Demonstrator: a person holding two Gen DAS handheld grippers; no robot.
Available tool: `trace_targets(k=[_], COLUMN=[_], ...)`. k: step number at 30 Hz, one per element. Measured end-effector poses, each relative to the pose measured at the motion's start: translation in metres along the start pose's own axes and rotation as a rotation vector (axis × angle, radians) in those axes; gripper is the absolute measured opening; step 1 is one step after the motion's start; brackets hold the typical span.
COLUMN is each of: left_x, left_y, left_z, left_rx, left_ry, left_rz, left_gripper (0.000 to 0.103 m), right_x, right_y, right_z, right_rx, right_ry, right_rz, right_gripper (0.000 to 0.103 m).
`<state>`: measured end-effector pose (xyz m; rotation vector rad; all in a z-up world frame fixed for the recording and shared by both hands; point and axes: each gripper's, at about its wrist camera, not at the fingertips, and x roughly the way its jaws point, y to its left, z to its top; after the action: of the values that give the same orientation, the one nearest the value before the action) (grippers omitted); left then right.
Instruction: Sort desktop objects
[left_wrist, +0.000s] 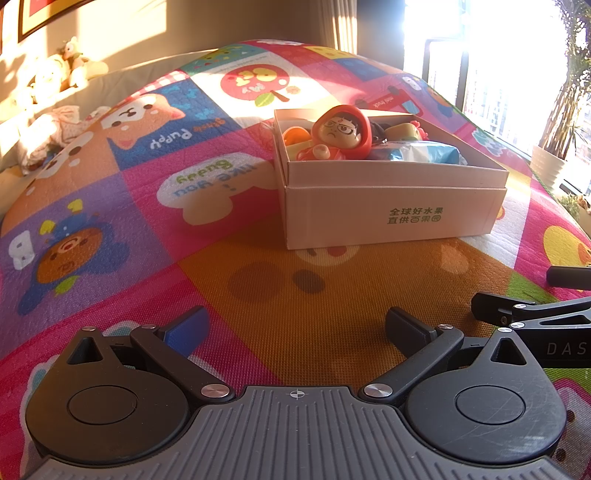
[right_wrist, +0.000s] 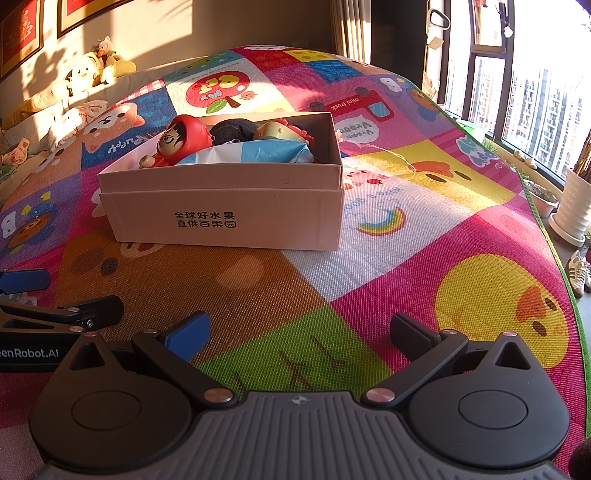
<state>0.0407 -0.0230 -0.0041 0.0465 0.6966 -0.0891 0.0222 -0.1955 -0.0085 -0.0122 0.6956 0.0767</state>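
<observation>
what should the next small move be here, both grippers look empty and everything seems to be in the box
Probably none towards the mat: no loose item shows on the colourful play mat, and the red-hooded figurine and blue-white plastic bag already lie in the white cardboard box. Both the left gripper and right gripper sit open and empty, so I would ease them back.

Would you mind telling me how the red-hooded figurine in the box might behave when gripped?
The figurine looks rigid and glossy, so the pads may slip on its rounded hood. It leans on the blue bag, so it probably shifts when nudged. It seems light.
</observation>
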Motion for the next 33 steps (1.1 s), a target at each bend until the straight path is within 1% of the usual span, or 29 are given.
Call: trace_targets(k=[28,31,32,33], left_x=[0.0007,-0.0005,-0.0007,-0.0010], left_y=[0.0003,0.0019,0.0045,0.0077], left_z=[0.0004,0.0006,0.0009,0.0015], left_rx=[-0.001,-0.013,-0.026,-0.037], left_ry=[0.000,-0.003,0.002,0.010], left_rz=[0.000,0.011,0.030,0.032], left_gripper=[0.103,0.103,0.103,0.103], right_x=[-0.0002,0.0003,0.0004,0.0005], right_y=[0.0002,0.0004,0.0006,0.0004], right_z=[0.0000,-0.0002,-0.0002,-0.0003], right_rx=[0.002,-0.001,0.000,0.000], right_ry=[0.000,0.000,0.000,0.000], right_rz=[0.001,-0.001,-0.001,-0.001], right_gripper=[0.103,0.103,0.103,0.103])
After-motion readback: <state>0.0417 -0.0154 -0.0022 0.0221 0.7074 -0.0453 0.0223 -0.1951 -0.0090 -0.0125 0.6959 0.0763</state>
